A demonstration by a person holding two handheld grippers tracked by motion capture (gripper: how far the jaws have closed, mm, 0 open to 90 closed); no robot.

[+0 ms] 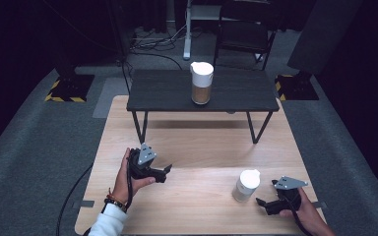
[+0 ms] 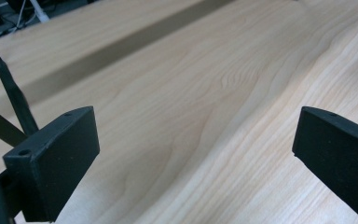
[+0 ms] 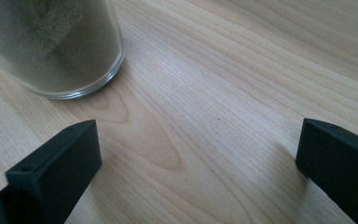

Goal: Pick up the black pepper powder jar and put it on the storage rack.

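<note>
A dark studio with grey carpet surrounds a pale wooden bench (image 1: pixel 197 147), and a small black side table (image 1: pixel 167 91) stands at its far edge. In the high view there are two white-lidded glass jars: one of brown powder on the black table (image 1: pixel 201 82), the other near the bench's front right (image 1: pixel 246 185), just beside the right gripper (image 1: pixel 262 201). The left gripper (image 1: pixel 167 169) hovers well apart, at the front left. The left gripper view has its jaws spread wide over bare wood, holding nothing. In the right gripper view the jaws are likewise wide and empty, the near jar's glass base (image 3: pixel 56 46) sitting off to the upper left. To grasp it well, the right gripper should probably swing until the jar is centred between the jaws, then close low on the glass.
</note>
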